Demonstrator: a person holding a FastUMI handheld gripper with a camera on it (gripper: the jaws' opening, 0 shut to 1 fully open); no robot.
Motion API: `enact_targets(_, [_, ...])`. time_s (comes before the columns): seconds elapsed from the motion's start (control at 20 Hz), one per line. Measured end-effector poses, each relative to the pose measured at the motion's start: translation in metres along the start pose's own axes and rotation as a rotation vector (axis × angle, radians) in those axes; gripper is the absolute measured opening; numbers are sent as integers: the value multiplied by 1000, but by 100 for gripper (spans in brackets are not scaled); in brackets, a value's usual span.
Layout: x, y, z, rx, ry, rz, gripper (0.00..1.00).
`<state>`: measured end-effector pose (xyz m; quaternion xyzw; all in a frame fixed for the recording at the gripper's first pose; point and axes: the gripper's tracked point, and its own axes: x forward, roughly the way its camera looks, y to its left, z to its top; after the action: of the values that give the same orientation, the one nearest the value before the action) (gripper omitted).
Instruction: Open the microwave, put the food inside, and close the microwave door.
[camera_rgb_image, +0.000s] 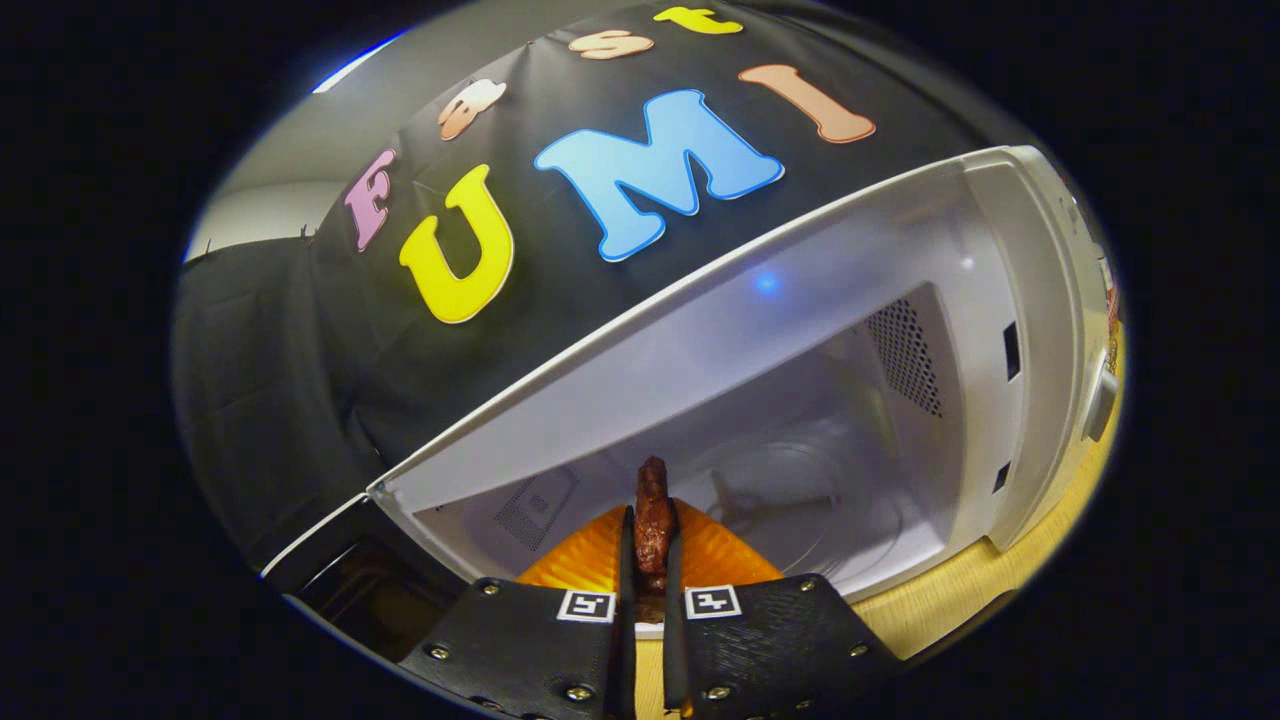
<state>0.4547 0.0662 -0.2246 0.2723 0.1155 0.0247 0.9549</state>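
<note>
Squarely between the claw (650, 570) fingers, gripped from both sides: a dark brown, lumpy piece of food (654, 520). Just beyond, orange ribbed plate (720, 555) at the open white microwave (960, 330) mouth.

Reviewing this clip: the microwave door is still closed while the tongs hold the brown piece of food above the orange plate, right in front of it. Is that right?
Not quite. The gripper view shows the microwave open, its white cavity and turntable exposed beyond the tongs. The rest holds: the tongs are shut on the brown piece of food, above the orange plate, right in front of it.
</note>
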Motion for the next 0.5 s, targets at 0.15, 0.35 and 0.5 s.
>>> enact_targets(0.15, [15, -7, -2, -10, -20, -19, 11])
enact_targets(0.35, [24, -9, 0, -82, -71, -20, 16])
enact_targets(0.5, [23, -12, 8, -191, -118, -30, 20])
